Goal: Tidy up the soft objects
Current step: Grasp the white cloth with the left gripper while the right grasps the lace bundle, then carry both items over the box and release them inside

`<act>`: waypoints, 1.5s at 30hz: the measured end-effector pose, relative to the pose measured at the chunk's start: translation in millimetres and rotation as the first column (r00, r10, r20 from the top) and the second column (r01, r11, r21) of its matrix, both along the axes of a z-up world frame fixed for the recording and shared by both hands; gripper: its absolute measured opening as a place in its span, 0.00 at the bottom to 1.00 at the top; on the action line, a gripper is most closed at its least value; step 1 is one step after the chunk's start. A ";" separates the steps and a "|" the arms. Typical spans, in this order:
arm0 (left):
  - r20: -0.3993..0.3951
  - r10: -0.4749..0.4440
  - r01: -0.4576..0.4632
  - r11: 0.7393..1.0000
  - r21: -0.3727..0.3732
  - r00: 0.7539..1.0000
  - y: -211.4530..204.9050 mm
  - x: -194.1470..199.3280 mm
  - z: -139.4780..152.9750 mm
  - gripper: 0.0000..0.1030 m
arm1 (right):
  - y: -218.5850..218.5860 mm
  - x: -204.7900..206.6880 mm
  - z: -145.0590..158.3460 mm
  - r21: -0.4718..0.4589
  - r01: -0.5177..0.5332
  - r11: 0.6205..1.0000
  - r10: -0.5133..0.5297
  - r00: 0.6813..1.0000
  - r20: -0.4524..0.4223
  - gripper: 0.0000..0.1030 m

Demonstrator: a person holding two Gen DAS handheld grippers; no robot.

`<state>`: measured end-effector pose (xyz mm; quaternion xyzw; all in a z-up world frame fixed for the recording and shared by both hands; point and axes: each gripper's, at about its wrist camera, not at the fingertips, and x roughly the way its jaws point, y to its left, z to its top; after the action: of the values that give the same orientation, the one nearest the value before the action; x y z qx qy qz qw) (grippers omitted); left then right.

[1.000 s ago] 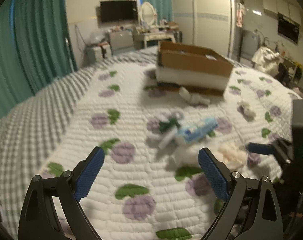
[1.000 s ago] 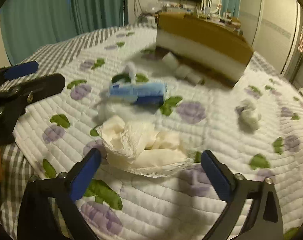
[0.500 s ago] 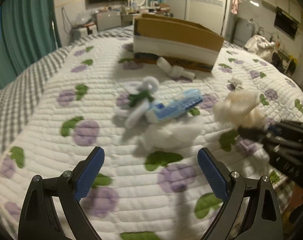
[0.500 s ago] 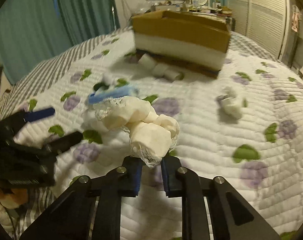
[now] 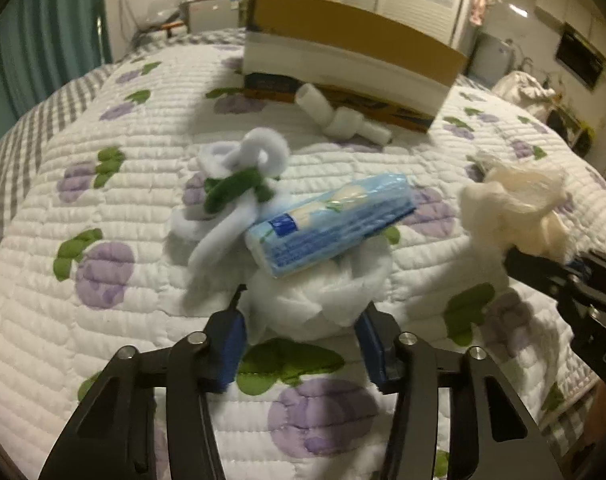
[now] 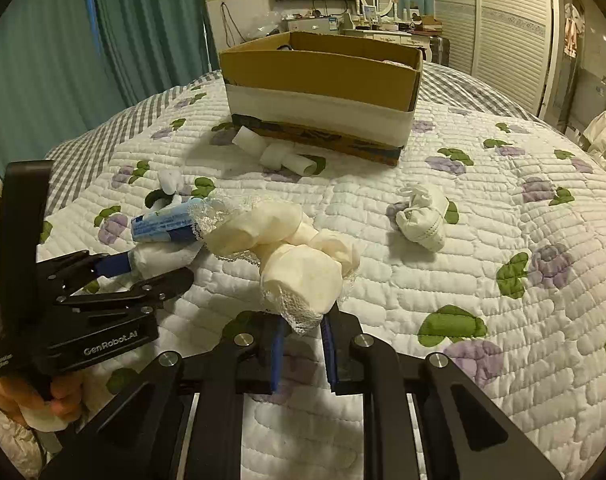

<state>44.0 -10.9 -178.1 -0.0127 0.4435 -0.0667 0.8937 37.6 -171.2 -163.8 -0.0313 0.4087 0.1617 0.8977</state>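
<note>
My left gripper is closing on a white fluffy bundle that lies on the quilt, and its blue pads press both sides. A blue tissue pack rests on top of that bundle. Behind it lies a white fleece piece with a green band. My right gripper is shut on a cream lace-trimmed cloth bundle, held clear above the bed. In the left wrist view this cream bundle hangs at the right. An open cardboard box stands further back.
White rolls lie against the front of the box. A small white knotted bundle sits on the quilt to the right. Teal curtains, a dresser and wardrobe doors stand beyond the bed. A hand holds the left gripper's handle.
My right gripper shut on the cream bundle and lifted it off the quilt. My left gripper came down to the white fluffy bundle and closed from wide open onto it.
</note>
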 end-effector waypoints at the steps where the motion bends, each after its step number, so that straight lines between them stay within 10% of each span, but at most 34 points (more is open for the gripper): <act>1: -0.003 -0.010 0.010 1.000 0.011 1.000 -1.7 -1.4 0.0 0.46 | 0.8 0.2 -0.1 -0.004 0.000 1.000 0.000 1.000 0.002 0.15; 24: 0.237 -0.048 0.044 0.999 0.019 0.970 -6.0 -43.9 106.3 0.44 | -5.5 -28.8 88.7 0.030 0.006 1.000 -0.011 0.984 0.179 0.15; 45: 0.436 -0.063 0.012 0.993 0.119 0.898 -8.2 117.5 210.7 0.44 | 23.9 126.5 205.6 0.022 -0.015 1.000 0.006 0.938 0.346 0.15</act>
<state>161.5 -19.1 32.6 0.0617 0.2340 -0.0597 0.9684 164.1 -147.3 41.8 -0.0503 0.2425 0.1636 0.9549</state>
